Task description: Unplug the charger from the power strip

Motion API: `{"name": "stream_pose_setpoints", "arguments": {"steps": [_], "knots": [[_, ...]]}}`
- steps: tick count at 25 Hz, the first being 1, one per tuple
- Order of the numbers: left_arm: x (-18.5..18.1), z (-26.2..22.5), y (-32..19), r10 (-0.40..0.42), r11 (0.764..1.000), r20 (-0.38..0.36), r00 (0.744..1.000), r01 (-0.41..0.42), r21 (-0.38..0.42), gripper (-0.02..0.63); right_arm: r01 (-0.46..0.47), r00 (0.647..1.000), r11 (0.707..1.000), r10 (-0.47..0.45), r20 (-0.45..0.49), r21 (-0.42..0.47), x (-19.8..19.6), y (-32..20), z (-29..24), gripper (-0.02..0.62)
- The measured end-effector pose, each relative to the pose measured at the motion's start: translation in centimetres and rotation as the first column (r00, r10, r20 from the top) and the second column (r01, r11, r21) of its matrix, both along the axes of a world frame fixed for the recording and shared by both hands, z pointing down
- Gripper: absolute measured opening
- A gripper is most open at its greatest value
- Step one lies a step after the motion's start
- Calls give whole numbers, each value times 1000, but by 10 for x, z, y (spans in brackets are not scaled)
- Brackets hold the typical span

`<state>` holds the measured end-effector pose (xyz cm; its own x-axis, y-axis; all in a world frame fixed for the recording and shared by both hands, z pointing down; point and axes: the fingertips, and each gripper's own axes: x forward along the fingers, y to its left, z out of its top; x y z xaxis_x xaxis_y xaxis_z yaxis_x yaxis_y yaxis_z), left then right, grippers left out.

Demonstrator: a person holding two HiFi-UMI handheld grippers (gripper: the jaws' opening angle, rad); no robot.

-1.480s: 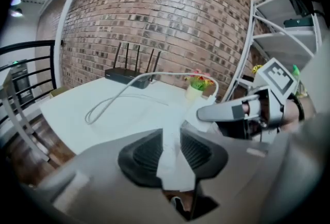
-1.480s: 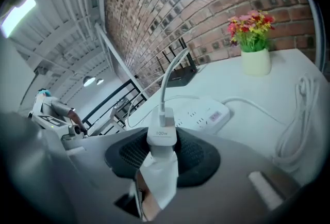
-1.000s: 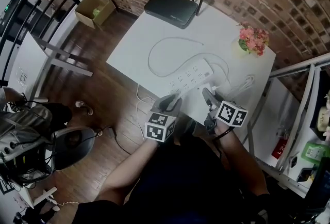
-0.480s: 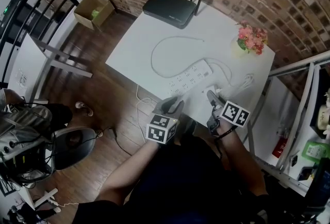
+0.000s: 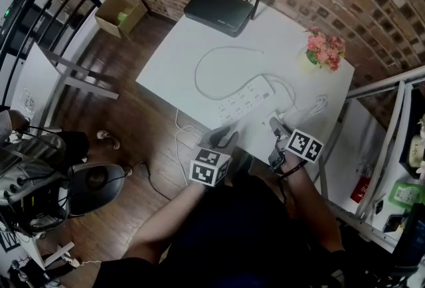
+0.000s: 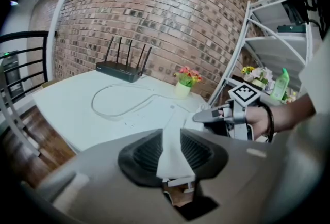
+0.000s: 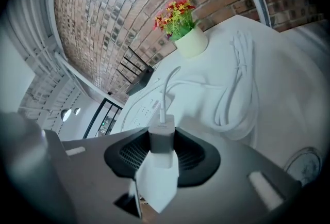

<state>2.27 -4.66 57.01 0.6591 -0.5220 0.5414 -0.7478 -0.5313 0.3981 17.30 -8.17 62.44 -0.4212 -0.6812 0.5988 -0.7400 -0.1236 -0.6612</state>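
My right gripper (image 7: 161, 132) is shut on a white charger (image 7: 161, 139), whose cable runs out of its far end. The charger (image 5: 279, 115) sits off the near right side of the white power strip (image 5: 247, 95) and is clear of its sockets; the strip (image 7: 147, 109) lies further back on the table. My left gripper (image 5: 224, 134) hovers over the table's near edge, short of the strip. Its jaws (image 6: 174, 132) stand a little apart with only table and floor showing between them. From the left gripper view, the right gripper (image 6: 206, 114) is at the right.
A black router (image 5: 219, 11) stands at the table's back edge and a flower pot (image 5: 324, 51) at the back right. A coiled white cable (image 7: 234, 94) lies right of the strip. A metal shelf (image 5: 398, 141) stands right of the white table (image 5: 172, 61).
My right gripper has drawn back a little toward the table's near edge with the charger in it. The left gripper has stayed where it was.
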Motion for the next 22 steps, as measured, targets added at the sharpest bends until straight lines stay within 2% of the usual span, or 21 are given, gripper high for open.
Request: {"name": "stream_pose_setpoints", "arguments": {"steps": [9,15,22], "knots": [[-1,3,2,5,1000,9,1000,-5,-3,107,-29,992,999,27,-123,-17,21,1,-2,213],[0,-1,1,10,1000,4,1000,-10,11,107,-51,987,998,47,-157,-24,33,7,-2,211],[1,-1,6,16,1000,5,1000,-16,2,107,-48,983,999,50,-178,14,34,9,-15,206]]}}
